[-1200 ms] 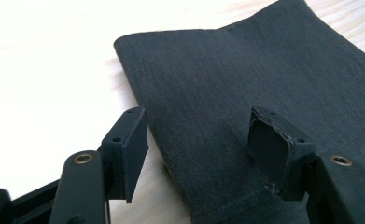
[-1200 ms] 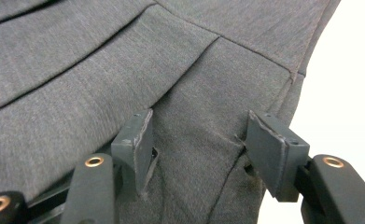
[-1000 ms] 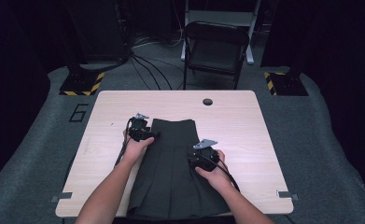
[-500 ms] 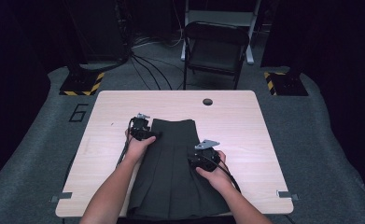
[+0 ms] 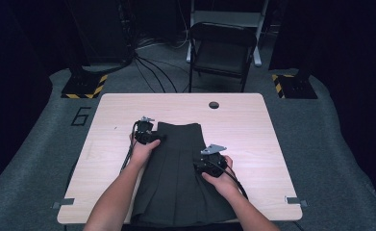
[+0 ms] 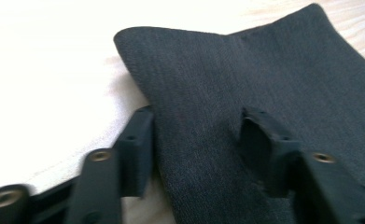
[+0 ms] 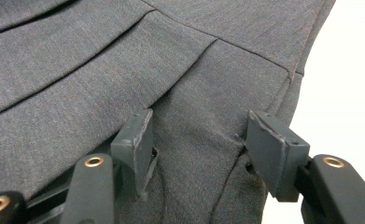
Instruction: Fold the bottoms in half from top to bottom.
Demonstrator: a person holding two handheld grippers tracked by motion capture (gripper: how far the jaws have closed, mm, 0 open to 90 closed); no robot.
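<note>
- The dark grey pleated skirt (image 5: 176, 178) lies flat on the light wooden table (image 5: 253, 139). Its narrow waist end points away from you, and its wide hem reaches the table edge close to your body.
- Your left gripper (image 5: 150, 137) is at the far left corner of the skirt, at the waist.
- In the left gripper view, the left gripper (image 6: 196, 140) has its jaws apart, and they have just been closing. The edge of the skirt (image 6: 245, 93) lies between them. One jaw rests on the cloth, the other stands beside the cloth edge over the bare table (image 6: 45, 84). The pads do not press the cloth together.
- Your right gripper (image 5: 209, 163) sits on the right side of the skirt, about halfway along its length and near its right edge.
- In the right gripper view, the right gripper (image 7: 196, 140) has its jaws apart too. Both jaws touch the skirt (image 7: 124, 70), and the cloth rises in a small fold between them. I cannot tell if the fold is really pinched.
- A black folding chair (image 5: 222, 50) stands behind the table, well apart from the skirt.
- A round hole (image 5: 214, 105) is in the table top near the far edge.
</note>
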